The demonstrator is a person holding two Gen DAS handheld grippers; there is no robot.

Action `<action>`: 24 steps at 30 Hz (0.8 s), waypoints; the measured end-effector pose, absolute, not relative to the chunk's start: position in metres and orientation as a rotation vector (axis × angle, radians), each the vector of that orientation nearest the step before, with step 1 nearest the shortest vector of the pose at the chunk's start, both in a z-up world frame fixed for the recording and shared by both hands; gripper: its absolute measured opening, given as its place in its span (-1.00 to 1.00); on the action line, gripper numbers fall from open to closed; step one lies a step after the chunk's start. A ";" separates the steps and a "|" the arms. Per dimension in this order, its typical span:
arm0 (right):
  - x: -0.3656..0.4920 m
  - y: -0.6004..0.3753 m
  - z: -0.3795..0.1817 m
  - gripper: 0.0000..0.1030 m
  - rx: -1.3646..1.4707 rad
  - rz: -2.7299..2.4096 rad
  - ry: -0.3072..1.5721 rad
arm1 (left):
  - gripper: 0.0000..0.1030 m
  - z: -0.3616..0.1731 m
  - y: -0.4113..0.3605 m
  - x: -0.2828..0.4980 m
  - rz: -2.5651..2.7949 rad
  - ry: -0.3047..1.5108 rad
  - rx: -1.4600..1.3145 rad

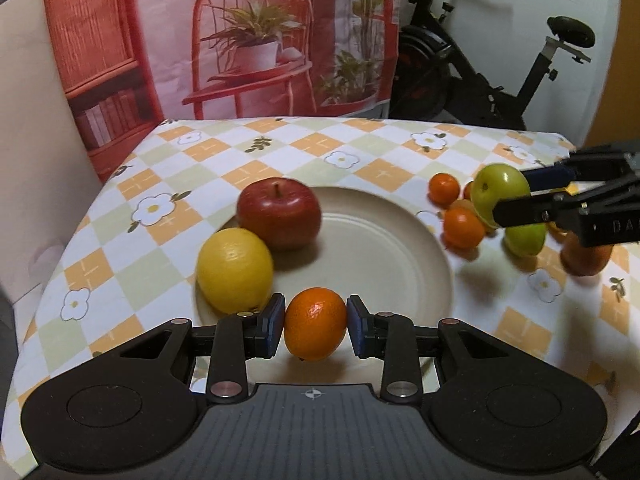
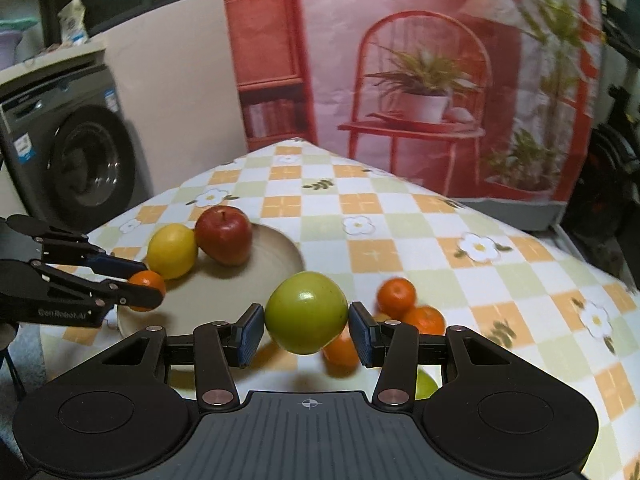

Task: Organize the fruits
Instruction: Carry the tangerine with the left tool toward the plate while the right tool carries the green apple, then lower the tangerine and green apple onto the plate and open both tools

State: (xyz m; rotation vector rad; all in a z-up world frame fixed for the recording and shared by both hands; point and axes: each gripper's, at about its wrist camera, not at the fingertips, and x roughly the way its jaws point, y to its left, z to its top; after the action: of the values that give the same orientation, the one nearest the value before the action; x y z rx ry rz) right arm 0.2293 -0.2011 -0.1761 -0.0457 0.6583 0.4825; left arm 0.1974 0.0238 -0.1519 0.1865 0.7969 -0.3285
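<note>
Lettering first: "GenRobot.AI" is embossed on the left gripper (image 2: 146,289) body as seen from the right wrist; on the right gripper (image 1: 514,200) body, seen from the left wrist, only "DA" shows before the frame edge cuts it. Washing machine (image 2: 76,160) stickers are too blurred to read.

Hard to see: loose fruit pile on the tablecloth (image 1: 360,148) is motion-blurred in both views. Several small oranges (image 1: 444,189) are there, exact count unclear. A second green fruit (image 1: 525,239) sits under the right gripper's fingers; from the right wrist only a sliver of it peeks past the linkage. Another orange fruit (image 1: 586,258) is half hidden behind the right gripper body. Plate (image 1: 380,248) near rim is covered by the left gripper's linkage.

Left gripper: clamped on a small orange (image 1: 315,329), both blue pads touching its sides, fruit held above the plate's near edge, just beside the lemon (image 1: 235,269). Lemon and red apple (image 1: 279,218) rest on the plate's left side, touching each other.

Right gripper: clamped on a green apple (image 2: 306,313), pads pressed on both sides, lifted clear of the cloth above the loose pile, to the right of the plate and not over it.
</note>
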 end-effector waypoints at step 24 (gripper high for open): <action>0.320 -0.103 -0.209 -0.17 -0.327 0.584 0.755 | -0.28 -0.167 0.039 0.191 -0.249 0.767 0.228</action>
State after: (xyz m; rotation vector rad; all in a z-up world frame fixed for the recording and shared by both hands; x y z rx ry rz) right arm 0.3199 -0.1030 -0.2089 -0.3273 0.7553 0.5836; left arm 0.1909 0.0394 -0.1665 0.2277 0.7673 -0.2492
